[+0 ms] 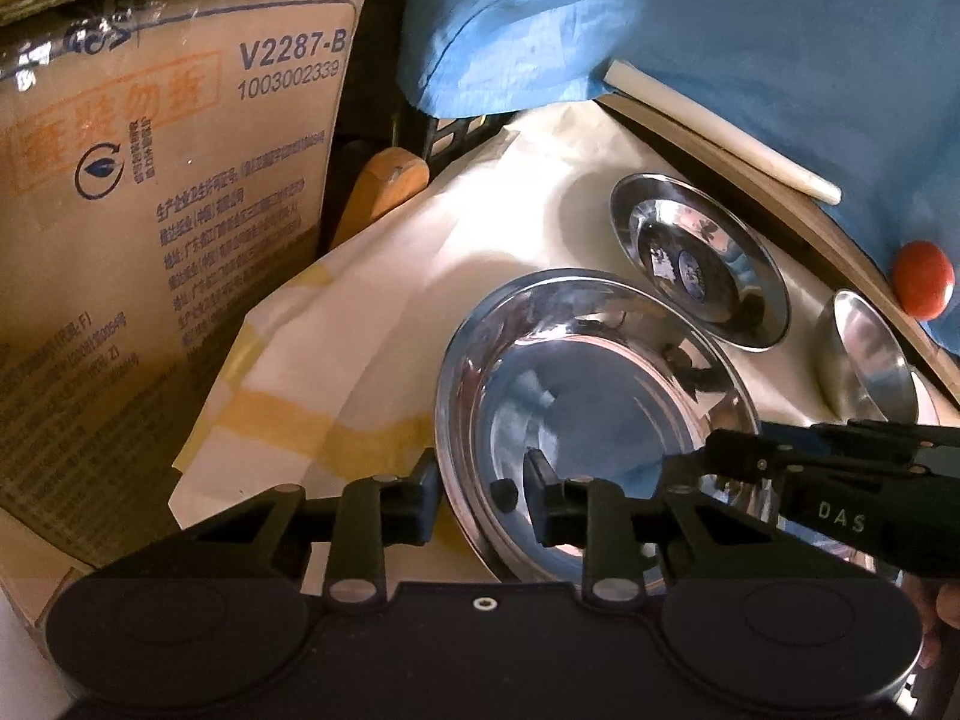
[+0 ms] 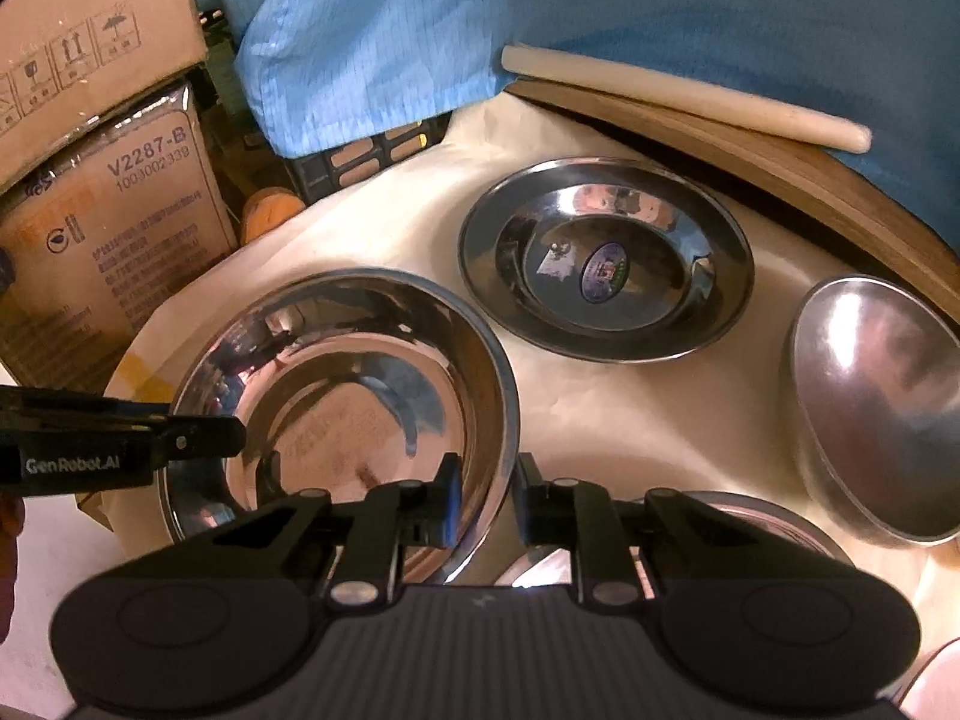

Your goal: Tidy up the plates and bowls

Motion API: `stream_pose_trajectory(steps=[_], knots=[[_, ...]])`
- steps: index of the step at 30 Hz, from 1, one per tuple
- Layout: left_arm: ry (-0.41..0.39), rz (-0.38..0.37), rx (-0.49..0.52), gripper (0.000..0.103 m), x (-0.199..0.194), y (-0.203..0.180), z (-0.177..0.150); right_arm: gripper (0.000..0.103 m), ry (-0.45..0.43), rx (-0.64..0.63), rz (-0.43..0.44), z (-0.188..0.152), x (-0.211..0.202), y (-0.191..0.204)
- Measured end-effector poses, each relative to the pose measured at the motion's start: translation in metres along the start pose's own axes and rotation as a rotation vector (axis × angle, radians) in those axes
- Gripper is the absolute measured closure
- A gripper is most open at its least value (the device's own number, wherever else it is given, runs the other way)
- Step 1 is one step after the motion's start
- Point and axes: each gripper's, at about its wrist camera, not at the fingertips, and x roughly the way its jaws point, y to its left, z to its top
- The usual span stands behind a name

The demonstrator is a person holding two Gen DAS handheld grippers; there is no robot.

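A: Left gripper (image 1: 480, 495), low centre of its own view: one finger is sitting outside the rim of the large steel bowl (image 1: 591, 414), the other inside the basin. Rim lying between them; pads look to be pinching it.

B: Right gripper (image 2: 486, 498), bottom centre of its view: it is doing the same on the opposite rim of that large steel bowl (image 2: 342, 408), one finger inside, one outside, closing on the bowl's wall.

A: Each gripper is showing in the other's view. The right one is entering at lower right here, the left one at mid left there.

B: Bowl is sitting on the cream cloth (image 2: 600, 414) covering the bench, left of centre.

A: Beyond it, upper right of centre, a steel plate (image 2: 606, 258) with a sticker in its well is lying flat, just beside the bowl, apart from it.

B: At the right edge, a smaller steel bowl (image 2: 876, 402) is standing tilted on its side. Another steel rim is peeking out beside the right gripper, mostly hidden.

A: Further out: blue fabric (image 2: 540, 18) is draping across the top, a pale rod (image 2: 678, 96) under its edge, cardboard boxes (image 1: 162, 228) filling the left.
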Motion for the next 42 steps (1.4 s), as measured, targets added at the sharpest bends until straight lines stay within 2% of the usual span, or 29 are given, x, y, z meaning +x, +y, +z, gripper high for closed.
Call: stream_pose_trajectory(steps=[13, 22, 32, 42], knots=[[-0.099, -0.044, 0.092, 0.073, -0.018, -0.026, 0.006, 0.084, -0.137, 0.041, -0.057, -0.007, -0.043, -0.011], [-0.153, -0.149, 0.214, 0.073, -0.026, -0.064, 0.013, 0.084, -0.233, 0.101, -0.153, -0.027, -0.087, -0.028], [-0.091, -0.277, 0.404, 0.073, -0.009, -0.121, 0.002, 0.083, -0.234, 0.237, -0.265, -0.074, -0.128, -0.064], [-0.025, -0.286, 0.542, 0.073, 0.0, -0.148, -0.015, 0.082, -0.189, 0.326, -0.279, -0.109, -0.14, -0.073]])
